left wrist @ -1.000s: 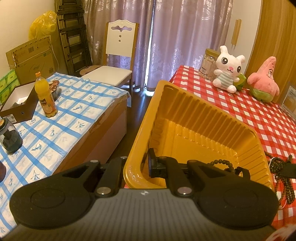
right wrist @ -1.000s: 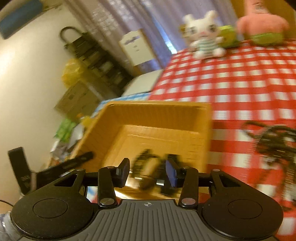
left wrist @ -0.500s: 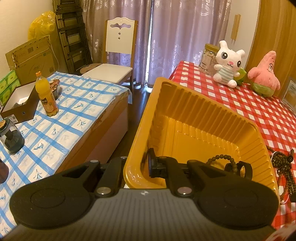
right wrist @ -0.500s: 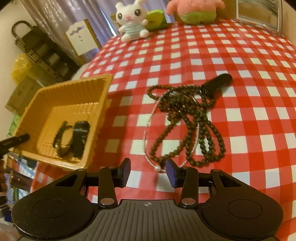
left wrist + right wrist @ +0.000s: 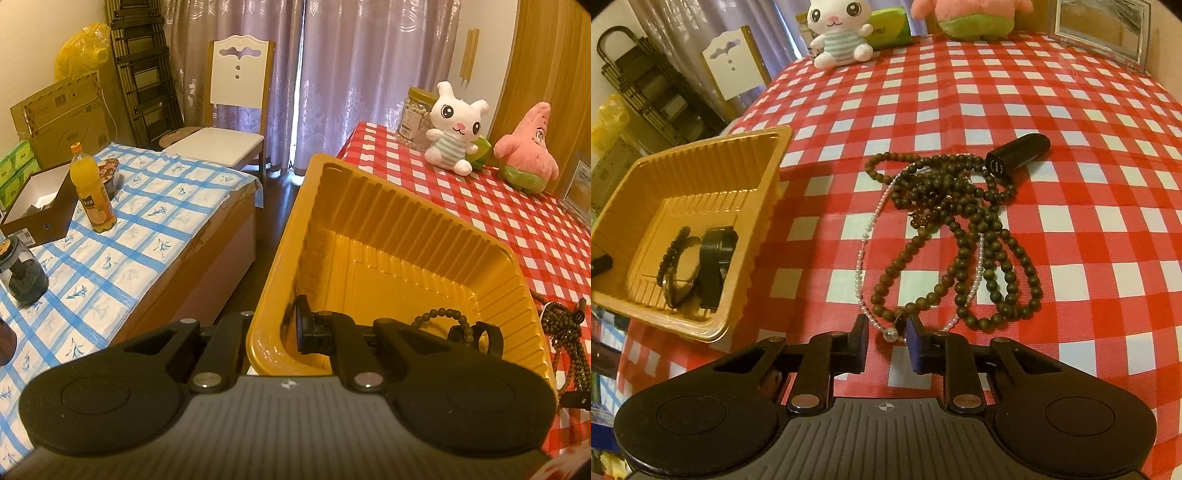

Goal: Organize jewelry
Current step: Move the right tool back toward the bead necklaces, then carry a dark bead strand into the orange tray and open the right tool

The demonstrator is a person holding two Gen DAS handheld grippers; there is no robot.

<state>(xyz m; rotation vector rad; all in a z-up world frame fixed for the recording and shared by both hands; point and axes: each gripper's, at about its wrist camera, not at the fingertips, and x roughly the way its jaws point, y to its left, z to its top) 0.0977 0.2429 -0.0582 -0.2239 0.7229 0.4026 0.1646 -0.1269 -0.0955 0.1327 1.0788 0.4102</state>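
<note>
- Red-and-white checked tabletop (image 5: pixel 960 92), carrying a tangle of dark bead strands (image 5: pixel 956 229) threaded with a thin pearl necklace (image 5: pixel 866 240).
- Black cylindrical case (image 5: pixel 1019 151) lying at the far edge of the tangle, touching the beads.
- Yellow ribbed tray (image 5: pixel 764 206) at the tabletop's left edge, just beside the beads; inside it a dark beaded bracelet (image 5: pixel 670 254) and a black band-like piece (image 5: pixel 716 258), side by side.
- At the far end of the tabletop: white plush rabbit (image 5: pixel 452 131), pink plush starfish (image 5: pixel 528 149), a clear jar (image 5: pixel 413 112), a framed picture (image 5: pixel 1100 29).
- Beyond: mauve curtains (image 5: pixel 332 74), a white-backed chair (image 5: pixel 236 96), a lower blue-patterned surface (image 5: pixel 110 240) with an orange drink bottle (image 5: pixel 92 188), an open box (image 5: pixel 37 203), a dark jar (image 5: pixel 22 273); cardboard carton (image 5: pixel 62 114) and a folded rack (image 5: pixel 144 66) against the wall.
- Left claw (image 5: pixel 286 328) angled downward, clamped on the yellow tray's near wall, one finger inside and one outside.
- Right claw (image 5: pixel 886 338) tilted steeply toward the tabletop, fingers just closing in, straddling the near end of the pearl necklace with a large pearl between them; pads not seen pressing on it, a narrow gap left.
</note>
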